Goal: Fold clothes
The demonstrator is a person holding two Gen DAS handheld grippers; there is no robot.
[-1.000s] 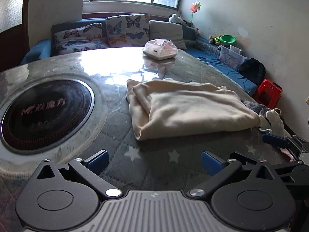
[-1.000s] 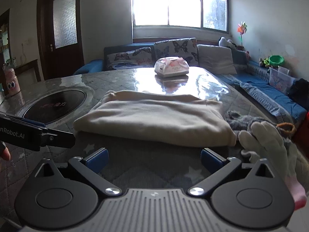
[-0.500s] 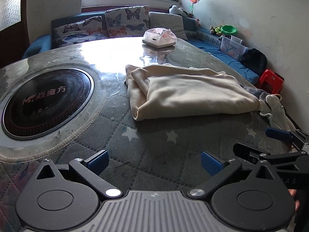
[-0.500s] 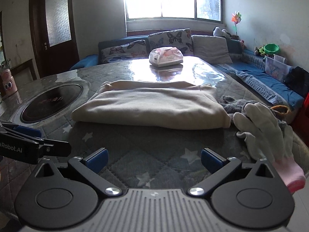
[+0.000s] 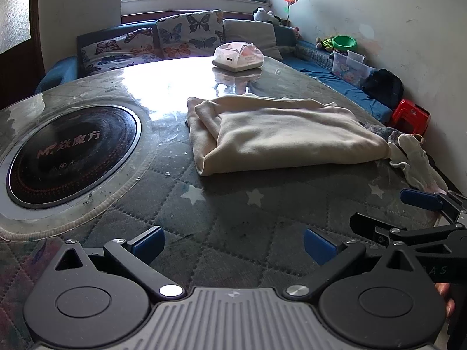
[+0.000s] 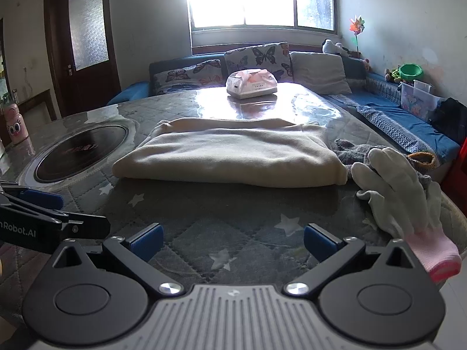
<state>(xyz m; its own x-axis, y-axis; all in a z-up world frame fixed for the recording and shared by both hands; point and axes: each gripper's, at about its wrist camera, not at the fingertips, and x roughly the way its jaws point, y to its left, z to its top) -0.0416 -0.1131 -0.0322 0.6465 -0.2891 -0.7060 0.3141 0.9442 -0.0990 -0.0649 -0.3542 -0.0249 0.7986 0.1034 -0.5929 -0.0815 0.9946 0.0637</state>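
A cream garment (image 5: 280, 134) (image 6: 230, 157) lies folded into a thick rectangle on the quilted table cover. My left gripper (image 5: 232, 243) hovers open over the near part of the table, well short of the garment, with nothing between its fingers. My right gripper (image 6: 232, 242) is also open and holds nothing, equally far back from the fold's near edge. Each gripper shows at the side of the other's view: the right one (image 5: 420, 201) at the right edge, the left one (image 6: 41, 201) at the left edge.
A round black induction hob (image 5: 70, 151) is set into the table (image 5: 233, 210) at the left. White and grey gloves (image 6: 400, 186) lie at the right table edge beside the garment. A tissue pack (image 6: 252, 84) sits at the far side. Behind the table runs a sofa (image 6: 204, 73).
Both grippers have pulled back toward the near table edge and risen slightly, so the folded garment looks farther away. The garment has not moved.
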